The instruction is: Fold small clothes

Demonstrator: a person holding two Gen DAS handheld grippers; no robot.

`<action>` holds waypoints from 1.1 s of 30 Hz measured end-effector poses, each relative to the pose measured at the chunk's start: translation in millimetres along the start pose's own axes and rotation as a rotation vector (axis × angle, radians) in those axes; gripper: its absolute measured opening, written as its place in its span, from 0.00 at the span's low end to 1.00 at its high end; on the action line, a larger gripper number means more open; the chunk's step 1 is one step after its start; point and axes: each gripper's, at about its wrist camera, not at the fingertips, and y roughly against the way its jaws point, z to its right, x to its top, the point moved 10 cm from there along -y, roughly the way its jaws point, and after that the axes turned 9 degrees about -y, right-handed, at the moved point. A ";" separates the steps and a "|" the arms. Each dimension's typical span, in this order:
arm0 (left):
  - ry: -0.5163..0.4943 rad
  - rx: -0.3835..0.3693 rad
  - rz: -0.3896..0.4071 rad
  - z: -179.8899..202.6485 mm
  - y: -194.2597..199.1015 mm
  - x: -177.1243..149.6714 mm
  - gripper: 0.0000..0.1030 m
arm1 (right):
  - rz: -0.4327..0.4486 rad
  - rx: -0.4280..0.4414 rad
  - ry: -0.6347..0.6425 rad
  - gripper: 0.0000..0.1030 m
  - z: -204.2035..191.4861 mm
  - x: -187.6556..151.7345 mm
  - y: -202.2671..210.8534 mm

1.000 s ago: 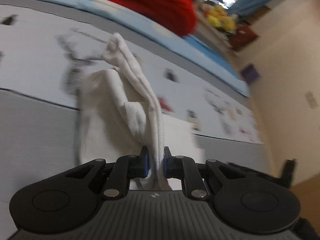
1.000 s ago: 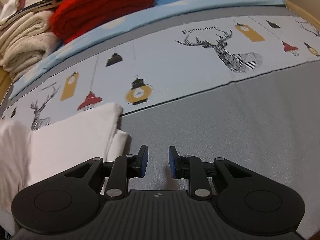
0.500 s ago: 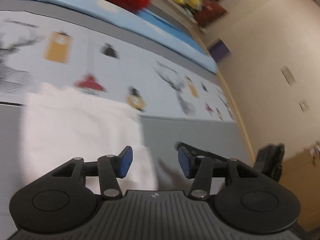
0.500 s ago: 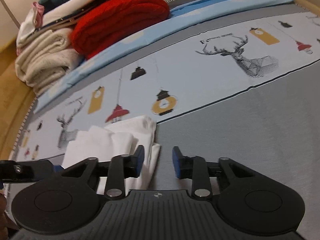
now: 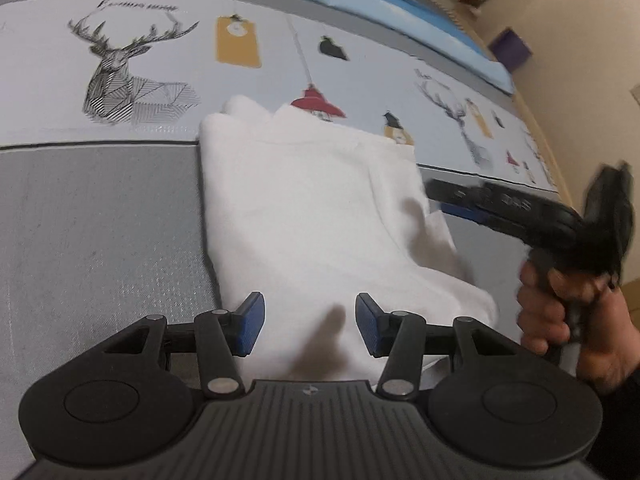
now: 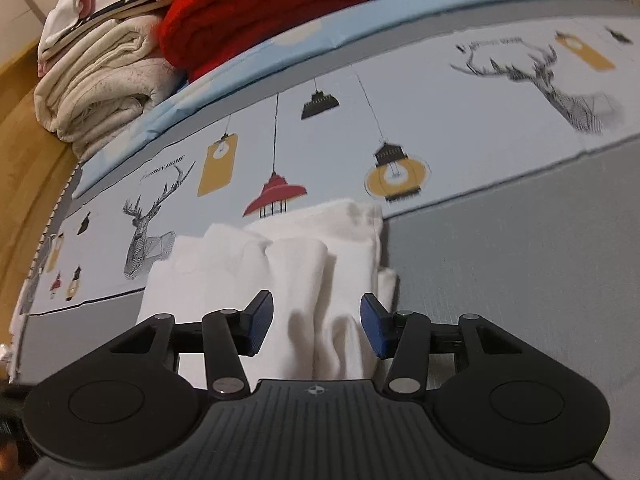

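A small white garment (image 5: 316, 216) lies folded on the bed cover, across the line between the grey band and the printed band. My left gripper (image 5: 310, 326) hovers open over its near edge, with cloth under the gap and the blue pads apart from it. In the left wrist view the right gripper (image 5: 460, 200) reaches in from the right, held by a hand (image 5: 560, 304). In the right wrist view the white garment (image 6: 304, 256) shows soft ridges. My right gripper (image 6: 316, 328) stands over its near end, jaws opening, nothing pinched.
A bed cover (image 6: 520, 240) printed with deer and lamps spreads all around. Far back, a red knit (image 6: 260, 12) and a stack of cream folded cloth (image 6: 104, 84) sit on a blue sheet. A wooden floor (image 6: 24, 136) lies to the left.
The left gripper let go of the white garment, which now lies flat instead of hanging. Both grippers opened wider. The right gripper moved left over the garment.
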 end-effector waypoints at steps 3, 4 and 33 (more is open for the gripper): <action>-0.021 0.003 0.003 -1.3 3.4 0.7 0.53 | -0.009 0.006 0.018 0.44 -8.4 0.7 -12.5; -0.023 -0.003 0.008 -1.2 4.8 2.2 0.53 | -0.013 0.002 0.028 0.38 -10.4 0.7 -16.9; -0.036 0.136 -0.114 -4.6 -26.2 -3.8 0.60 | -0.237 0.183 0.098 0.32 15.4 -49.4 52.4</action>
